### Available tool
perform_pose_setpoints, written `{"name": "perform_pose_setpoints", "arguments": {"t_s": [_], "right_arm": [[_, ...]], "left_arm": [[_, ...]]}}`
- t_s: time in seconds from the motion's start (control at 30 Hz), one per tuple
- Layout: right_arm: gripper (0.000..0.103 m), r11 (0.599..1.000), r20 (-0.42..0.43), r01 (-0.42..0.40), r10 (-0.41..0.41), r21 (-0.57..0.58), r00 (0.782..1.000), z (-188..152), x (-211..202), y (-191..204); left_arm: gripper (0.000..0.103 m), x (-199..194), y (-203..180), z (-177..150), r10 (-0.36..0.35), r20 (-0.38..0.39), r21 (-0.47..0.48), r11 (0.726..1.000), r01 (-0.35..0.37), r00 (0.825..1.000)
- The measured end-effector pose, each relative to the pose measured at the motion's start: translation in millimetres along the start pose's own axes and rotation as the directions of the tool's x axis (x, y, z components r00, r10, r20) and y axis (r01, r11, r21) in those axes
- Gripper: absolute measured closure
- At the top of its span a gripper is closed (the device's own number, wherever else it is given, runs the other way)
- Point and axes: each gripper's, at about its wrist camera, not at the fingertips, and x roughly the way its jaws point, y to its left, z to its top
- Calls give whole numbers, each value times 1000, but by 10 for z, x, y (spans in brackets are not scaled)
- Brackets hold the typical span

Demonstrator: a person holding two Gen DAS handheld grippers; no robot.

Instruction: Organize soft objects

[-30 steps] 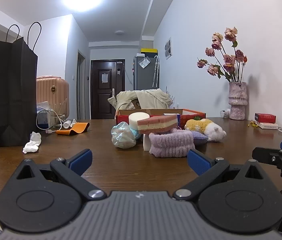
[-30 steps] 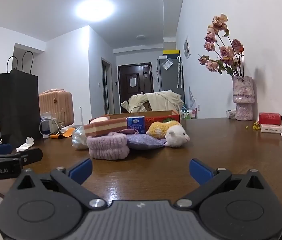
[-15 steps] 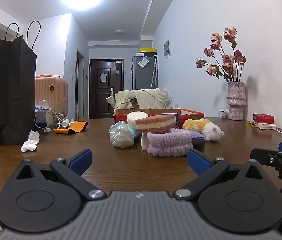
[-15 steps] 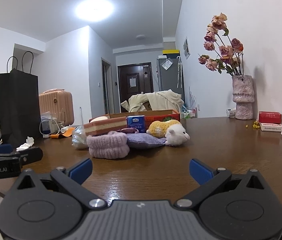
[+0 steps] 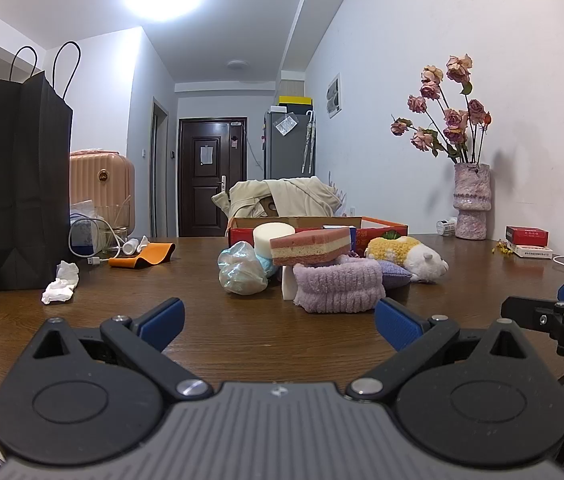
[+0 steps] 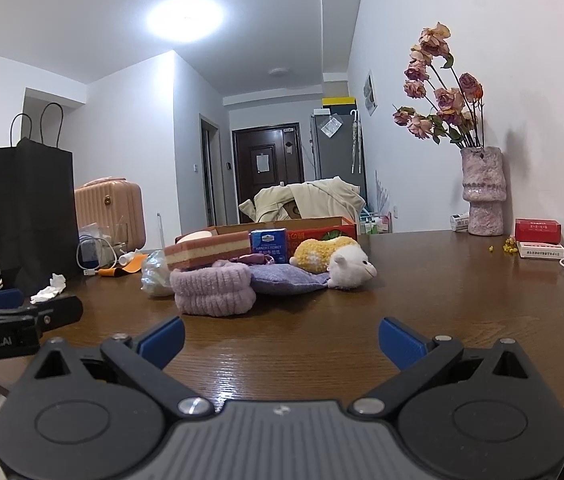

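Here, left wrist view: the left gripper (image 5: 278, 318) hangs over the near edge of the brown wooden table (image 5: 210, 332), fingers spread wide and holding nothing. The soft pile lies mid-table: a folded lilac fleece cloth (image 5: 340, 286) with a pink-and-cream layered sponge (image 5: 311, 246) resting on top, a crumpled clear plastic bag (image 5: 241, 270) to its left, and a yellow-and-white plush hamster (image 5: 406, 254) to its right. All should be light and compliant; the sponge is best pinched across its flat faces, the fleece at a thick fold. A white round foam block (image 5: 272, 234) shows behind the sponge. The right gripper's tip enters at the far right.

Right wrist view: the right gripper (image 6: 280, 338) is likewise spread and empty. This angle reveals a flat lilac cushion (image 6: 286, 278) under the hamster and a blue carton (image 6: 268, 245) before the red cardboard box (image 6: 322, 232), while the foam block is mostly hidden.
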Motion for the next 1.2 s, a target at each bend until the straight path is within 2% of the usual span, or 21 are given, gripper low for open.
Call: {"name": "perform_pose_setpoints", "arguments": {"t_s": [1.2], "right_arm": [[0, 1000, 4, 2, -3, 5, 1000, 14, -20, -19]], "left_arm": [[0, -2, -1, 1, 0, 2, 3, 1000, 0, 1000]]}}
